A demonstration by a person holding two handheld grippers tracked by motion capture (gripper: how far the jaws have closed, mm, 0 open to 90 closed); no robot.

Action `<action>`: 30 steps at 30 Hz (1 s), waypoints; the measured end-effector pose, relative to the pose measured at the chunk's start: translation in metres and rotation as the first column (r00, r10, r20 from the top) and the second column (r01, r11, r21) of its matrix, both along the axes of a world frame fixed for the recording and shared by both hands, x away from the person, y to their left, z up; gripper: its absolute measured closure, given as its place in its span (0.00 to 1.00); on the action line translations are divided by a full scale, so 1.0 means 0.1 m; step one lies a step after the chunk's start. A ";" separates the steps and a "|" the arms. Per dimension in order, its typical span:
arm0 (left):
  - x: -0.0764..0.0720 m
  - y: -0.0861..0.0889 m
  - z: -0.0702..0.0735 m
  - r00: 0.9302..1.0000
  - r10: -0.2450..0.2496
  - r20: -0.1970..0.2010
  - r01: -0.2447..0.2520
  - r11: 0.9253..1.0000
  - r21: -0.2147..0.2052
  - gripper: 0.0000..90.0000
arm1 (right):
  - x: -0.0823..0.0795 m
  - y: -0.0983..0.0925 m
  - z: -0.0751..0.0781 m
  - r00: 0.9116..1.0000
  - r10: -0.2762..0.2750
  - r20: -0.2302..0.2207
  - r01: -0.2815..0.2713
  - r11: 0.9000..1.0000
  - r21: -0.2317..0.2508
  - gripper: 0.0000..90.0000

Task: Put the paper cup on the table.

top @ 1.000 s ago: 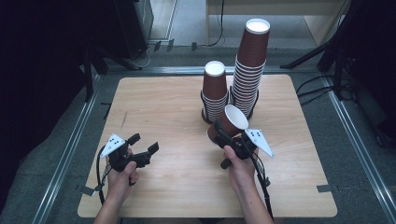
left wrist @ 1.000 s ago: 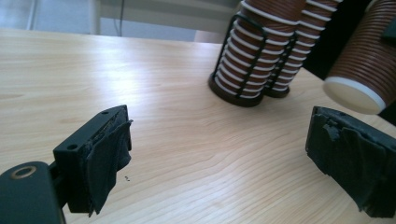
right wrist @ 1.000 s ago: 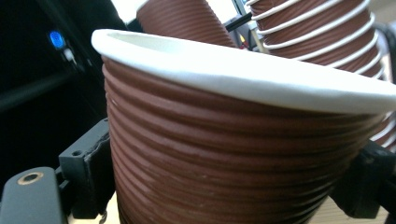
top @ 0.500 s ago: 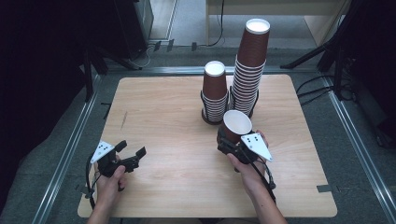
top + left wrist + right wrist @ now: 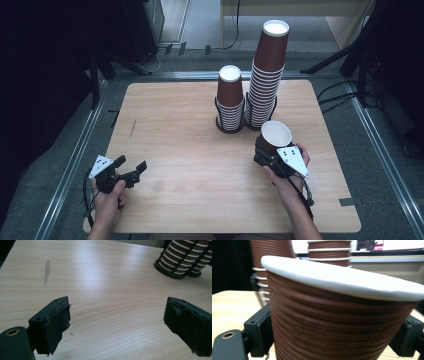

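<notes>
Right tongs [image 5: 267, 150] are clenched on a brown paper cup [image 5: 275, 136], one black jaw pressing on each side of its ribbed wall. Its long axis stands almost upright, slightly tilted, and the white-rimmed open mouth points up. It sits between the jaws at the right side of the surface [image 5: 190, 120], just in front of two cup stacks [image 5: 265, 75] in black wire holders. Left tongs [image 5: 131, 169] are released, with only bare wood between their jaws, well apart from the cup, near the left front corner.

Black two-jaw tool [image 5: 131, 171], grey triangular plate, trailing cable.
</notes>
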State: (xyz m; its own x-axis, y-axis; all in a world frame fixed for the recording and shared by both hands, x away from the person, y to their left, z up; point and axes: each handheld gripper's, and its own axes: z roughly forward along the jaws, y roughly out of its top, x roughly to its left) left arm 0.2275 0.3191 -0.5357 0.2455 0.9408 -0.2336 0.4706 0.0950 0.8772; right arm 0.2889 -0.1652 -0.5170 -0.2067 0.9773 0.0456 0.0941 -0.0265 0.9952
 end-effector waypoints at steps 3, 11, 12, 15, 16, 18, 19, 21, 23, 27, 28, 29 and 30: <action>0.02 0.03 -0.05 1.000 0.015 -0.012 -0.015 1.000 0.023 0.07 | 0.05 -0.10 -0.02 1.000 -0.025 0.019 0.026 0.999 -0.038 0.13; 0.03 0.03 -0.10 0.999 0.036 -0.009 -0.035 0.999 0.040 0.07 | 0.20 -0.43 -0.07 0.989 -0.122 0.083 0.128 0.990 -0.063 0.13; 0.03 0.03 -0.10 0.999 0.039 -0.008 -0.039 0.998 0.044 0.07 | 0.22 -0.47 -0.09 0.989 -0.130 0.075 0.136 0.988 -0.076 0.13; 0.02 0.03 -0.10 0.998 0.056 -0.002 -0.056 0.998 0.035 0.08 | 0.26 -0.54 -0.15 0.989 -0.132 0.069 0.137 0.988 -0.074 0.13; 0.03 0.04 -0.11 0.998 0.058 -0.004 -0.058 0.998 0.033 0.07 | 0.27 -0.55 -0.16 0.989 -0.131 0.070 0.136 0.988 -0.077 0.13; 0.03 0.05 -0.11 0.998 0.059 -0.005 -0.059 0.998 0.021 0.08 | 0.29 -0.56 -0.18 0.988 -0.132 0.076 0.139 0.986 -0.095 0.13; 0.03 0.06 -0.11 0.998 0.059 -0.006 -0.058 0.998 0.019 0.07 | 0.30 -0.56 -0.19 0.989 -0.132 0.072 0.139 0.985 -0.104 0.13; 0.03 0.06 -0.11 0.998 0.059 -0.005 -0.059 0.998 0.017 0.08 | 0.34 -0.54 -0.22 0.988 -0.140 0.063 0.148 0.978 -0.148 0.13; 0.03 0.05 -0.11 0.998 0.060 -0.005 -0.060 0.998 0.017 0.07 | 0.37 -0.54 -0.25 0.990 -0.136 0.045 0.142 0.975 -0.173 0.13; 0.04 0.06 -0.12 0.998 0.057 -0.003 -0.057 0.998 0.012 0.07 | 0.40 -0.56 -0.27 0.992 -0.125 0.004 0.124 0.981 -0.152 0.12; 0.04 0.06 -0.12 0.998 0.055 -0.003 -0.055 0.998 0.010 0.08 | 0.41 -0.57 -0.27 0.992 -0.126 -0.006 0.123 0.981 -0.149 0.12; 0.04 0.06 -0.12 0.999 0.054 -0.003 -0.054 0.998 0.009 0.08 | 0.42 -0.57 -0.28 0.991 -0.132 -0.018 0.128 0.980 -0.154 0.12; 0.04 0.07 -0.12 0.999 0.054 -0.003 -0.054 0.999 0.008 0.08 | 0.43 -0.58 -0.28 0.989 -0.142 -0.028 0.136 0.978 -0.158 0.12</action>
